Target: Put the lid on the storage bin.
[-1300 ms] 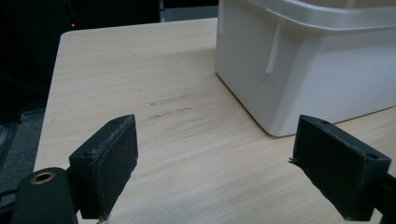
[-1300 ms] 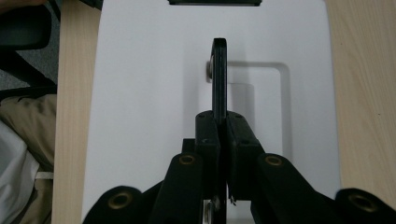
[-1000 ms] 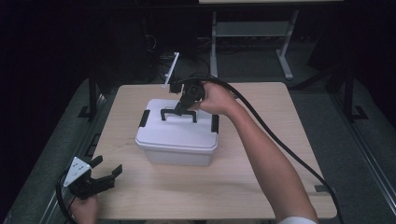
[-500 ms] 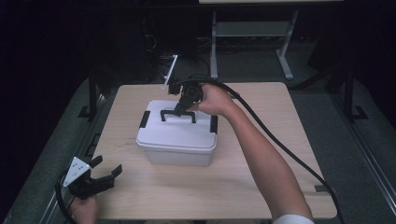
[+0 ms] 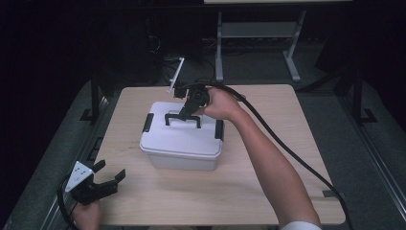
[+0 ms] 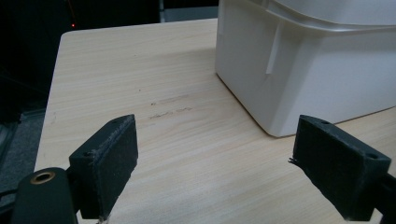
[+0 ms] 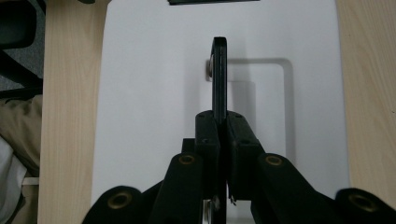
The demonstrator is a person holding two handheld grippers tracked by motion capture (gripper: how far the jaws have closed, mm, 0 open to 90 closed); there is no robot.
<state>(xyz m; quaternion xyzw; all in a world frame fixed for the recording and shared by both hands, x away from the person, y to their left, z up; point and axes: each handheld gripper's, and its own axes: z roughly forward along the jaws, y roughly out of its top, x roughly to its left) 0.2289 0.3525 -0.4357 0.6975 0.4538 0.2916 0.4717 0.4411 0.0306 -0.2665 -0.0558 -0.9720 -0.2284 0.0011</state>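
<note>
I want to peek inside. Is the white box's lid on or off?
On. The lid sits flat on the box, and the right gripper is shut on its raised handle.

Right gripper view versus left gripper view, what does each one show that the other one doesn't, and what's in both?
The right gripper view looks straight down on the lid, where the right gripper is shut on the raised black handle, seen edge-on; a black latch sits at the lid's far edge. The left gripper view has the left gripper open above bare wood, with the box's side wall beyond it. Both share the white storage box and the wooden table.
</note>
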